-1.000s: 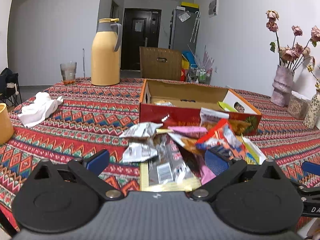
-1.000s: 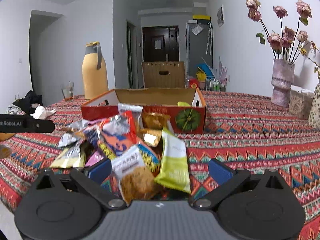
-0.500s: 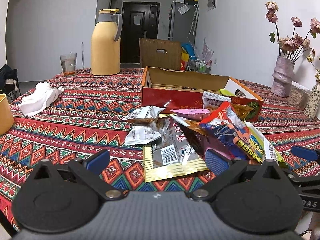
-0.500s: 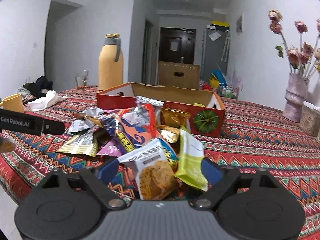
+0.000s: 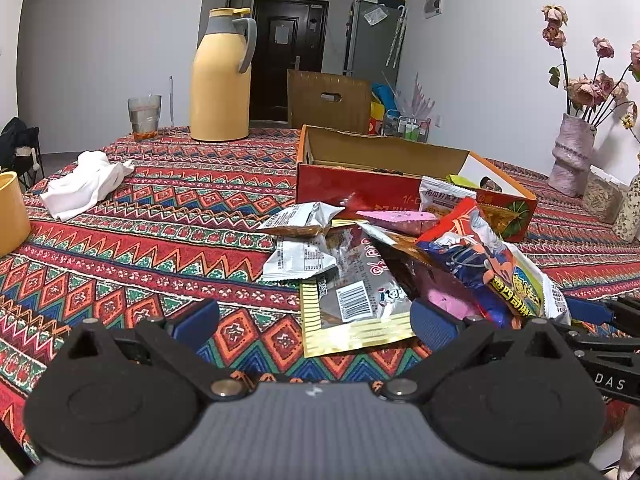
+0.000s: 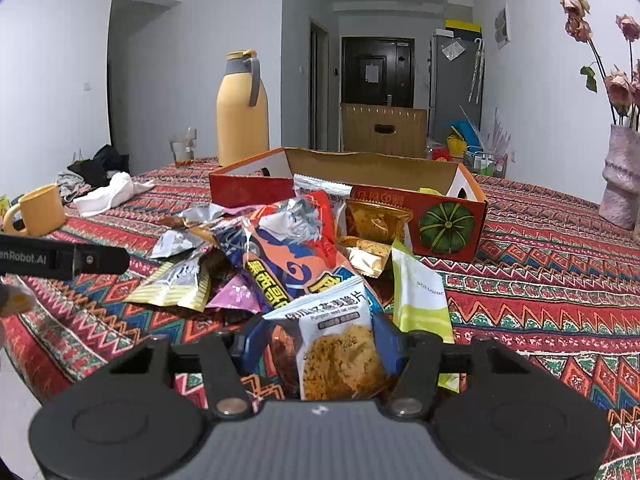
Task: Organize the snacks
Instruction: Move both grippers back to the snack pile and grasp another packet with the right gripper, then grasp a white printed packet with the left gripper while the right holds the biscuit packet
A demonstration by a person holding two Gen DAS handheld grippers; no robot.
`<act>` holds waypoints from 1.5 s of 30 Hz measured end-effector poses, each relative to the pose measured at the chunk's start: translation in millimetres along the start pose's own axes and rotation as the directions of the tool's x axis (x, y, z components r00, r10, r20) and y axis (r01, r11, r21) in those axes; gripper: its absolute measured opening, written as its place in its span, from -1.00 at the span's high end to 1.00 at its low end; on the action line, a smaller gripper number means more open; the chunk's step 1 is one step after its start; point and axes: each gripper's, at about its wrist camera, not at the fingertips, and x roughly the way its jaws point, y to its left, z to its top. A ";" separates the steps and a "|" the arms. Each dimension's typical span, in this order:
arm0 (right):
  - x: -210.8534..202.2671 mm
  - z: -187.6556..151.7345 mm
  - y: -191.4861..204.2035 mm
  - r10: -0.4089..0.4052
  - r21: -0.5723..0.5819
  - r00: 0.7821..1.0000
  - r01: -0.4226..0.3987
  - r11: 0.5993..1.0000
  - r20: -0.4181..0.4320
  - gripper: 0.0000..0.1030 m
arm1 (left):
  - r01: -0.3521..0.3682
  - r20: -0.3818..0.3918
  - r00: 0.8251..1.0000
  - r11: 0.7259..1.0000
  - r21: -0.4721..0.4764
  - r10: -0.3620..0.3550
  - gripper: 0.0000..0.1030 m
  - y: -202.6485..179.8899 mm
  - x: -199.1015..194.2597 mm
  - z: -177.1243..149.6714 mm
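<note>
Cracker packet (image 6: 338, 354) pinched by right gripper (image 6: 320, 346); left gripper (image 5: 316, 320) held wide; neighbouring yellow-green packet (image 6: 420, 300) could be dragged along.

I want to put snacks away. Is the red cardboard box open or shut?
Open. The red cardboard box has no lid on top; its brown inner walls show, and the right wrist view shows a yellow-green packet inside.

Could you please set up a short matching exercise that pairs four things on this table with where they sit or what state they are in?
Things:
1. cracker packet
2. thermos
3. white cloth
4. left gripper

States or places:
A. crumpled on the tablecloth, left of the snack pile
B. open, holding nothing
C. standing upright at the far edge beside a glass
D. clamped between the right gripper's fingers

Pairs: 1-D, 2-C, 3-A, 4-B
</note>
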 end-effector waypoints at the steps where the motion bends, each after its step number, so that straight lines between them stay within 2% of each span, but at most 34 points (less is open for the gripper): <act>1: -0.9 0.0 -0.7 -0.002 0.004 1.000 0.002 1.000 0.003 0.08 | 0.000 -0.001 1.000 1.000 -0.001 0.000 -1.00 0.4 0.3 -0.3; 5: -10.2 1.8 -7.5 0.007 0.036 0.999 -0.008 0.999 0.036 0.21 | -0.003 -0.004 1.000 1.000 -0.007 0.003 -1.00 2.1 1.4 0.1; 20: -27.8 29.3 -30.2 -0.034 0.102 0.990 0.020 0.995 0.139 0.22 | -0.020 0.008 1.000 1.000 -0.014 0.020 -1.00 6.0 9.4 24.0; 26: -13.4 42.0 -44.2 -0.064 0.126 0.989 0.047 0.991 0.135 0.22 | -0.029 -0.001 1.000 1.000 -0.008 0.029 -1.00 8.9 24.6 38.6; 34: 11.8 55.9 -69.2 -0.123 0.151 0.985 0.104 0.983 0.120 0.22 | -0.064 -0.007 0.998 0.996 0.057 0.064 -1.00 11.3 54.8 62.5; 45: 48.9 70.3 -97.6 -0.219 0.196 0.969 0.194 0.961 0.117 0.22 | -0.079 -0.019 0.997 0.995 0.068 0.081 -1.00 7.2 99.8 94.8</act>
